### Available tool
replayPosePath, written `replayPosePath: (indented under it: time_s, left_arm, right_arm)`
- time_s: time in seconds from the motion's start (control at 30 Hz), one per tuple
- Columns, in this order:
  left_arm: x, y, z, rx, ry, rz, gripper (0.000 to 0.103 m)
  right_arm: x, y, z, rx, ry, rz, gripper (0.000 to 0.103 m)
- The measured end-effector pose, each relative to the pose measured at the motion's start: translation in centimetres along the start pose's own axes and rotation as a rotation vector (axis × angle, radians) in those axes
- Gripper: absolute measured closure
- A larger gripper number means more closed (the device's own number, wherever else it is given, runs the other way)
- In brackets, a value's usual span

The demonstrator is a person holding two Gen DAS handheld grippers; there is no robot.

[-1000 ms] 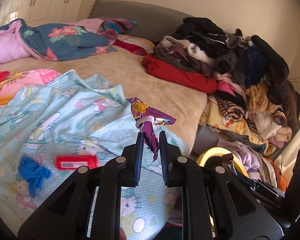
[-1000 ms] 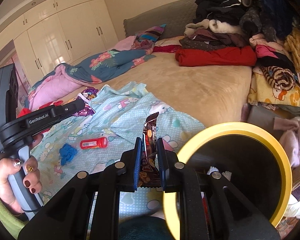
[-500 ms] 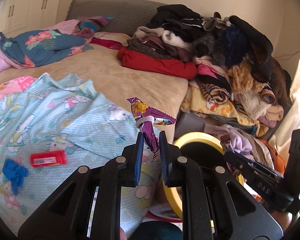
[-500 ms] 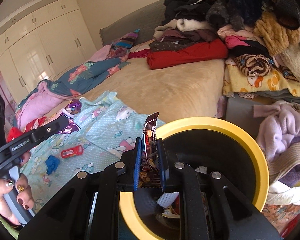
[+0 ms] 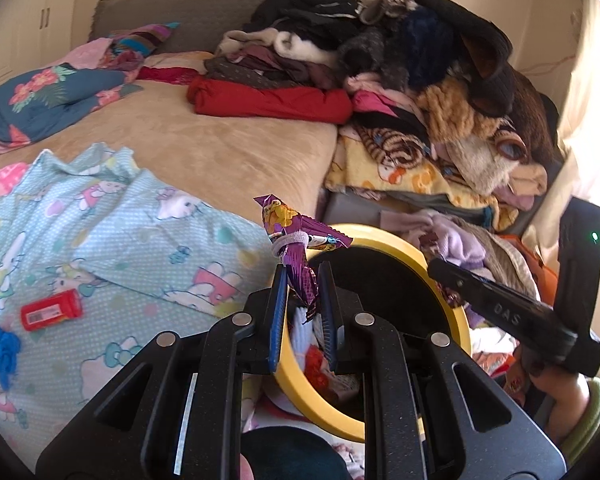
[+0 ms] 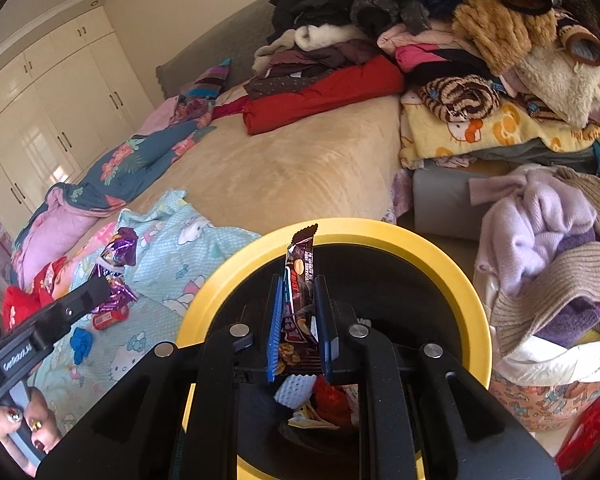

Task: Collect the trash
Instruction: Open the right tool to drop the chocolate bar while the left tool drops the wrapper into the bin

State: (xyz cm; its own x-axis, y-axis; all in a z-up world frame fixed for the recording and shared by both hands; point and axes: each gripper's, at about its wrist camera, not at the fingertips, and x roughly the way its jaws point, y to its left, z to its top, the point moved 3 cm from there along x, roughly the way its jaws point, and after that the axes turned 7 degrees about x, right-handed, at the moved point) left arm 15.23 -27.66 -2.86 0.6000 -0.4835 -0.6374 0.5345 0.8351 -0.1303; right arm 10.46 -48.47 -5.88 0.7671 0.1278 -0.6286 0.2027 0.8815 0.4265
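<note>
My left gripper [image 5: 303, 280] is shut on a crumpled purple snack wrapper [image 5: 296, 240] that sticks up between its blue pads, right at the near rim of the yellow-rimmed black trash bin [image 5: 396, 240]. My right gripper [image 6: 298, 292] is shut on a brown chocolate bar wrapper [image 6: 300, 264], held upright above the bin's [image 6: 420, 240] mouth. Wrappers and white paper lie at the bin's bottom. The left gripper with its purple wrapper [image 6: 118, 256] also shows at the left of the right wrist view. A red tube [image 5: 51, 310] and a blue cloth scrap [image 5: 0, 344] lie on the cartoon-print sheet [image 5: 112, 240].
The beige bed [image 5: 228, 144] carries a red folded garment [image 5: 268, 100], a floral blanket [image 5: 48, 96] and a tall heap of clothes [image 5: 420, 80]. More clothes [image 6: 548, 248] fill a basket right of the bin. White wardrobes [image 6: 48, 112] line the far wall.
Both grippers swung right from over the bed toward the bin, keeping their wrappers. The bin now fills the middle of the right wrist view and has entered the left wrist view.
</note>
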Motion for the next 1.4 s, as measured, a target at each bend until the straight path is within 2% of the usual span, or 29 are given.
replayPosePath:
  time_s: [0.57, 0.97, 1.07, 1.13, 1.23, 1.3, 1.33, 1.4]
  left_arm:
    - [4.0, -4.6, -3.4, 0.100, 0.135, -0.127, 0.092]
    - [5.9, -6.2, -5.0, 0.138, 0.205, -0.191, 0.092]
    - [6.2, -6.3, -5.2, 0.140, 0.214, -0.200, 0.092]
    - [6.2, -6.2, -5.2, 0.141, 0.216, -0.201, 0.092]
    - [6.3, -6.1, -5.2, 0.140, 0.216, -0.197, 0.077]
    - [6.2, -6.0, -5.0, 0.134, 0.204, -0.186, 0.061]
    - [6.1, -5.8, -4.9, 0.131, 0.197, -0.180, 0.059]
    - [5.6, -5.3, -4.6, 0.122, 0.178, -0.156, 0.040]
  right_arm:
    - [0.8, -3.4, 0.3, 0.073, 0.014, -0.038, 0.086]
    - [0.8, -3.9, 0.5, 0.089, 0.009, -0.041, 0.084]
    - [0.7, -4.1, 0.5, 0.095, 0.004, -0.045, 0.082]
    - [0.7, -4.1, 0.5, 0.099, 0.002, -0.046, 0.075]
    - [0.5, -4.2, 0.6, 0.104, -0.007, -0.049, 0.067]
    - [0.4, -4.1, 0.6, 0.099, -0.015, -0.053, 0.062]
    - [0.3, -4.0, 0.6, 0.095, -0.018, -0.053, 0.059]
    - [0.1, -3.7, 0.6, 0.087, -0.028, -0.053, 0.054]
